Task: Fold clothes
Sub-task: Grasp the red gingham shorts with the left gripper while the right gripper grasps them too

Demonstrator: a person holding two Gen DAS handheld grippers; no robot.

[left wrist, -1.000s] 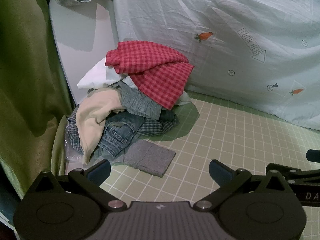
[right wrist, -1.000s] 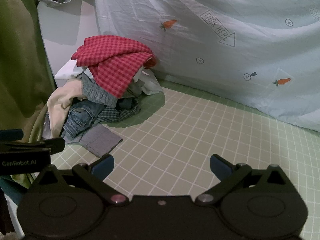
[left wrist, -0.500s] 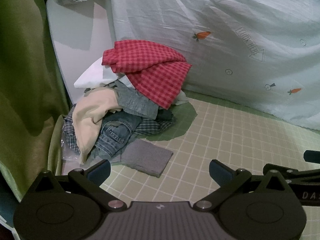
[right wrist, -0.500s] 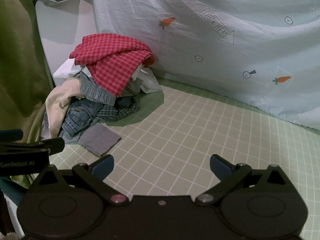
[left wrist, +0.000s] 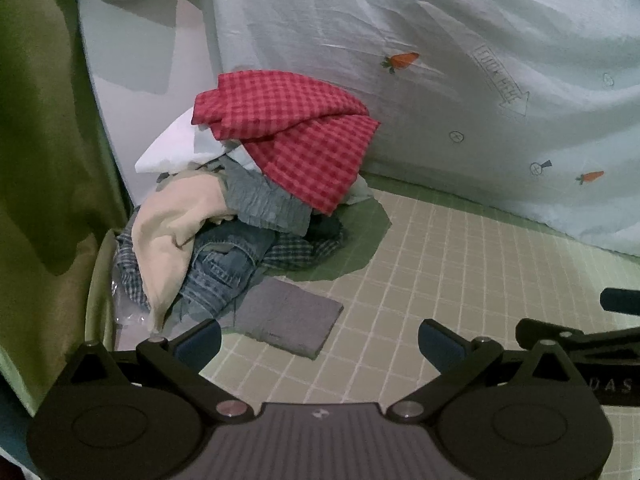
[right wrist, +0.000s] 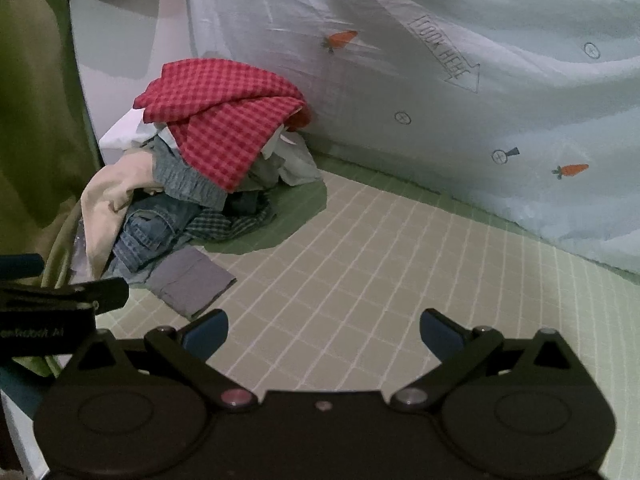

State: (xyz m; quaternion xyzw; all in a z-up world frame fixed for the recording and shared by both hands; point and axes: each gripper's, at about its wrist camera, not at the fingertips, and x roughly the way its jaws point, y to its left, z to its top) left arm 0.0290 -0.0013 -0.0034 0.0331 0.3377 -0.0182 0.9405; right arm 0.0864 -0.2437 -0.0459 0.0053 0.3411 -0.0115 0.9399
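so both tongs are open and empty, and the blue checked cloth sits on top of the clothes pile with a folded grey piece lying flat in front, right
Not quite: the checked cloth on top of the clothes pile is red, not blue, as both wrist views show. The rest holds: the left tongs and right tongs are open and empty, and the folded grey piece lies flat in front of the pile.

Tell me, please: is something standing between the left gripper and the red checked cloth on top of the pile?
Partly. The left gripper is open above the grid mat. The folded grey cloth and jeans lie before the red checked cloth; from above, nothing visible blocks it.
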